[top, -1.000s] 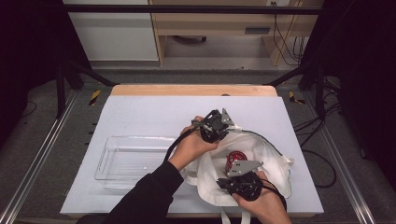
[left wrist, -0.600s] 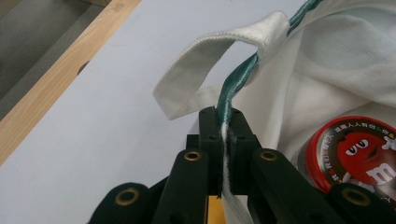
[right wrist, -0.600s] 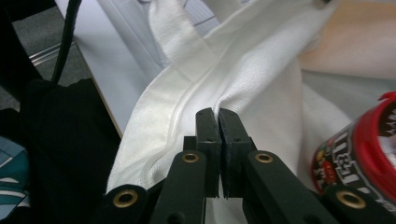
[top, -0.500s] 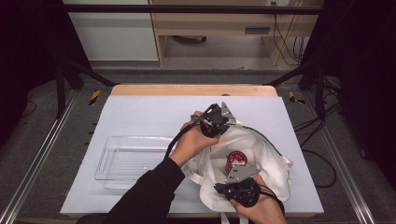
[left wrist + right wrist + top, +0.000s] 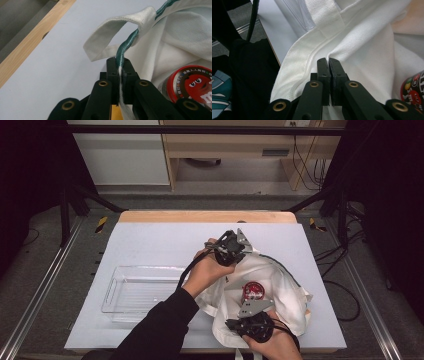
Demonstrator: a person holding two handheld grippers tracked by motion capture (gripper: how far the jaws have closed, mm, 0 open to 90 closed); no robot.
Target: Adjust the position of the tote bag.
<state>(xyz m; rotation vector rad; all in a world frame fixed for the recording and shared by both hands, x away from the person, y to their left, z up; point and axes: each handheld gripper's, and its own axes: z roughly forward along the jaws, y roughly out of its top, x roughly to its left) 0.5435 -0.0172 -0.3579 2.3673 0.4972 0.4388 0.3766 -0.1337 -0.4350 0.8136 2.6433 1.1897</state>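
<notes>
A white cloth tote bag [image 5: 285,287] lies on the table's right half, its mouth held apart. Inside it sits a jar with a red lid [image 5: 252,291], which also shows in the left gripper view as the red lid [image 5: 193,82]. My left gripper [image 5: 239,251] is at the bag's far rim and is shut on the green-edged rim [image 5: 126,47] beside a white handle strap [image 5: 117,27]. My right gripper [image 5: 235,324] is at the near rim, shut on the white rim fabric [image 5: 312,62], with the jar [image 5: 413,92] at the frame's right edge.
A clear plastic tray [image 5: 137,292] stands left of the bag on the white table top [image 5: 160,240]. A wooden strip [image 5: 205,216] runs along the far edge. Metal rails and cables border both sides.
The right gripper has drawn the near rim a little toward the table's front edge, widening the bag's mouth. The left gripper has barely shifted.
</notes>
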